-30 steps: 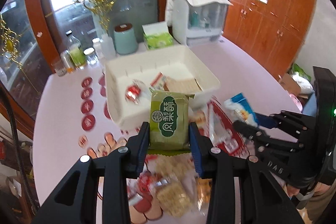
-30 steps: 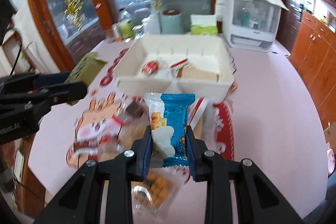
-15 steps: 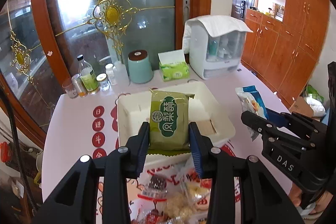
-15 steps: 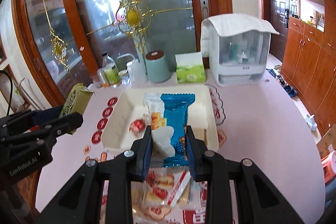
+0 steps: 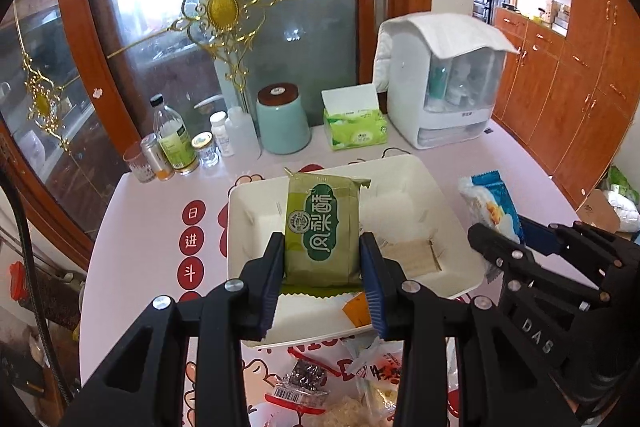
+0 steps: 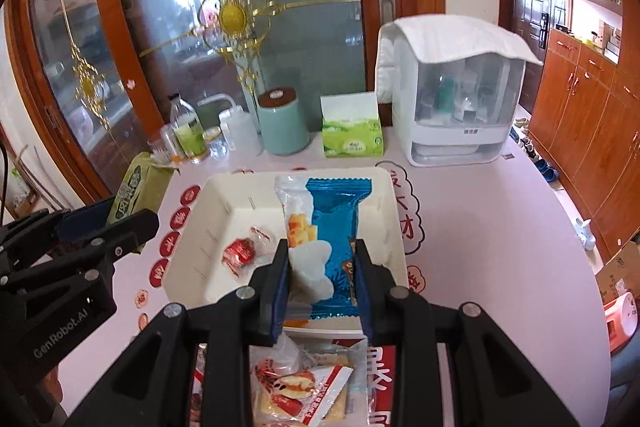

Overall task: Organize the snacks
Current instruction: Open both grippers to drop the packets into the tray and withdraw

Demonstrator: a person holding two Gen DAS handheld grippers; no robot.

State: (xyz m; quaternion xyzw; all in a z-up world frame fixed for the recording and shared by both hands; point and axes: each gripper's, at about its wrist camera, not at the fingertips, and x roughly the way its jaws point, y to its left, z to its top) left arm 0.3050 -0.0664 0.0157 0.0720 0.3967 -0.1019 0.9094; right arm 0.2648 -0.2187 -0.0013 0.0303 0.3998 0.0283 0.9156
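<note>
My left gripper (image 5: 322,261) is shut on a green snack packet (image 5: 323,227), held upright over the white divided tray (image 5: 256,199). My right gripper (image 6: 321,267) is shut on a blue and clear snack packet (image 6: 324,223), above the same white tray (image 6: 224,203). In the tray lie a red wrapped candy (image 6: 239,254) and a tan wafer (image 5: 412,257). From the left wrist view the right gripper (image 5: 496,239) shows at the right with its blue packet (image 5: 492,205). The right wrist view shows the left gripper (image 6: 132,227) with the green packet (image 6: 134,193).
Loose snack packets (image 6: 304,387) lie on the pink table in front of the tray. Behind the tray stand a teal jar (image 5: 282,121), a green tissue box (image 5: 354,125), a white cabinet box (image 5: 448,79) and several bottles (image 5: 176,139). Wooden cupboards (image 5: 568,95) line the right.
Both grippers have lifted away from the snack pile and moved forward, so each held packet now hangs over the tray. The cameras tilted up and show more of the room.
</note>
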